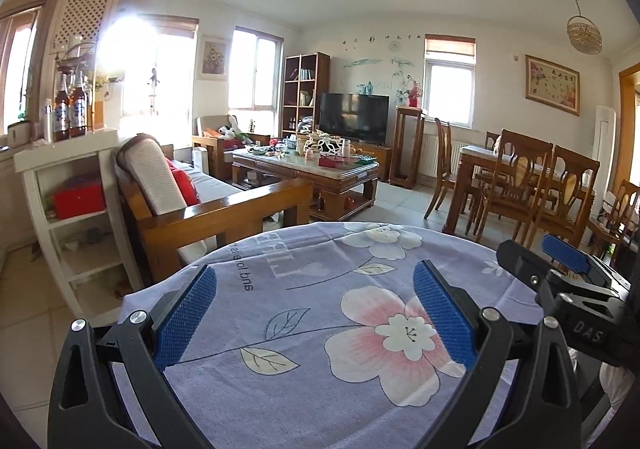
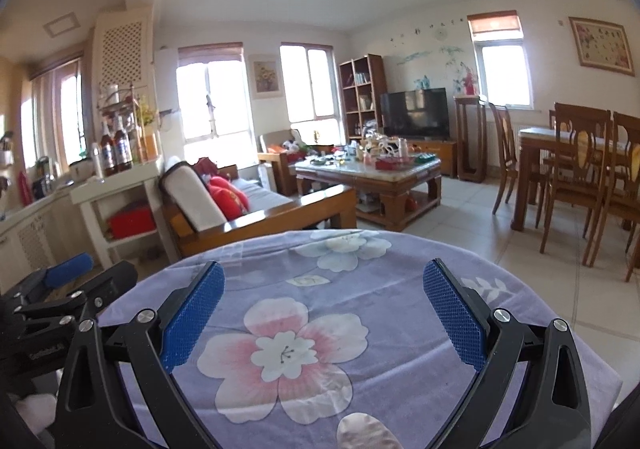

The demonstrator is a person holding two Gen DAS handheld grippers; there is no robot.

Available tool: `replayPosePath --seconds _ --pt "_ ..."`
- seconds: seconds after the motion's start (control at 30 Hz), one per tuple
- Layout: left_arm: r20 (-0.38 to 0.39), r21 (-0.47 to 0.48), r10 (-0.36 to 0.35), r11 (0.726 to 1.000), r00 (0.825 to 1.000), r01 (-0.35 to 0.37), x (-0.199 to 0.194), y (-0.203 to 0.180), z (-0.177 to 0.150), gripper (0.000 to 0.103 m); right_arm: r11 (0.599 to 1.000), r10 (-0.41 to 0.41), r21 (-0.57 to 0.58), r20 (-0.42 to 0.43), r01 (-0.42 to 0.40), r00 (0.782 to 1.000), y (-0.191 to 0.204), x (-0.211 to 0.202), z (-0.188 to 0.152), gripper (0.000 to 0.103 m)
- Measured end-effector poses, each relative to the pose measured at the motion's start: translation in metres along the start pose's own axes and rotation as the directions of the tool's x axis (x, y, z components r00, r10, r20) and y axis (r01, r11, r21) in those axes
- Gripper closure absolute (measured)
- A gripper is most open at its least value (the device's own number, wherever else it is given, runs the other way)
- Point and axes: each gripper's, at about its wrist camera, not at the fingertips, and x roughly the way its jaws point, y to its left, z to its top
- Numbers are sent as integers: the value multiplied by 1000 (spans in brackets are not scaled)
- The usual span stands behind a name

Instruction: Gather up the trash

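Left wrist view: left gripper and right gripper hold jaws spread, empty, over the floral cloth. No trash lies between jaws; likely light, crushable items sit on the far worktop.

Sunlight pours in through the windows ahead of me. One window glares so white I can't see it. The room is bright. Edges bend round, with dark corners.
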Motion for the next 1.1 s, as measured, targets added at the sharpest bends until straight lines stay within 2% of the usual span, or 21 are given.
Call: replayPosePath --seconds 0.37,0.43,0.63,0.9,1.1 --pt "31 -32 59 998 998 -58 0 11 0 5 1000 9 -7 60 -8 998 1 -14 -1 5" --pt "50 -26 97 995 994 -95 -4 10 0 5 1000 17 -13 66 -16 998 2 -16 -1 5" --pt "123 -3 134 991 983 -135 -17 6 2 5 998 41 -50 76 -37 996 10 -18 -1 5" --pt "128 -25 147 989 981 -145 -19 10 3 5 998 45 -45 74 -42 996 10 -21 -2 5" --pt "133 -6 148 989 980 -148 -20 2 2 5 998 48 -47 77 -44 996 10 -25 0 5"
